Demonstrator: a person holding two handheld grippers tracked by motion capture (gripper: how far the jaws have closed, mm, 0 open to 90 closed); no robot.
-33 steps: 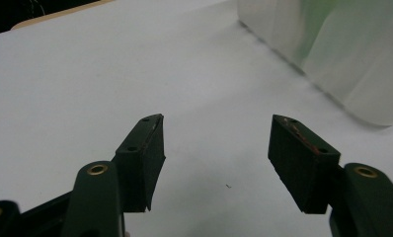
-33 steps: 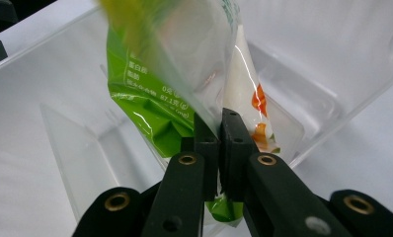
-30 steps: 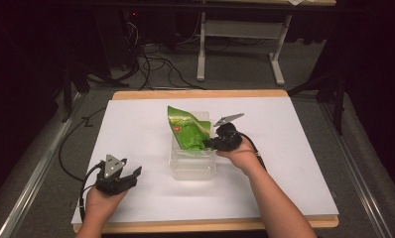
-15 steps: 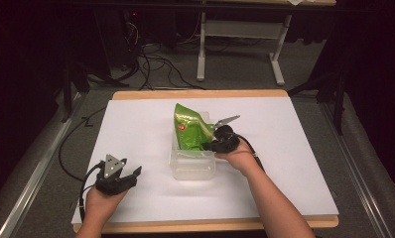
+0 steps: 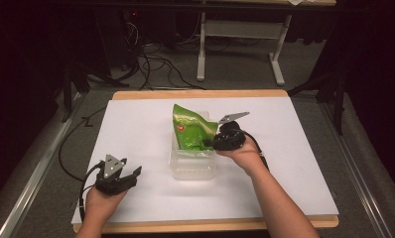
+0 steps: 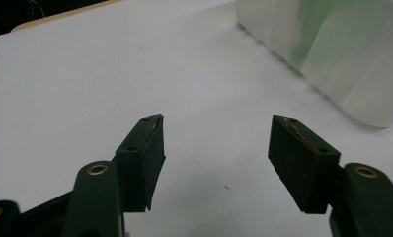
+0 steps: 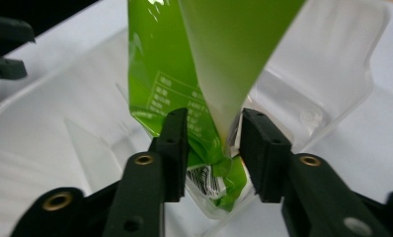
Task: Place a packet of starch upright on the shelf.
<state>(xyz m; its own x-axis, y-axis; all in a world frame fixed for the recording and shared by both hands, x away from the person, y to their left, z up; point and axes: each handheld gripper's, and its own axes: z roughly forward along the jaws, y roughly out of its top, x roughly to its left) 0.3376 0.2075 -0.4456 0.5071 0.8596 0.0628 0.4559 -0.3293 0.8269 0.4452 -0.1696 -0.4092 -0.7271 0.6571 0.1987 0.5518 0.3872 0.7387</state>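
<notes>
Bag (image 5: 193,131), green and glossy, stands tilted in the clear tub (image 5: 191,168) at the middle of the white worktop (image 5: 136,129), its top leaning toward the far left and its lower end down inside the tub's far half. In the right gripper view the bag (image 7: 204,74) rises between the two black jaws, white print on its green face and a crumpled corner with a barcode hanging low between the pads.

The right claw (image 5: 209,144) sits at the tub's right rim, and its jaws have just been opening. In its own view the right claw (image 7: 213,148) shows them parted with the bag's lower edge in the gap; the left pad lies against the foil, the right pad stands a shade off it, so the grip looks let go. The clear tub (image 7: 328,74) wall shows behind the bag.

Over at the near left, the left claw (image 5: 128,174) rests low over the worktop, well apart from the tub. From its own camera the left claw (image 6: 216,158) has its jaws spread wide, nothing between them but bare white worktop (image 6: 110,74), and the tub (image 6: 342,59) sits off at the far right with a green blur showing through its wall.
</notes>
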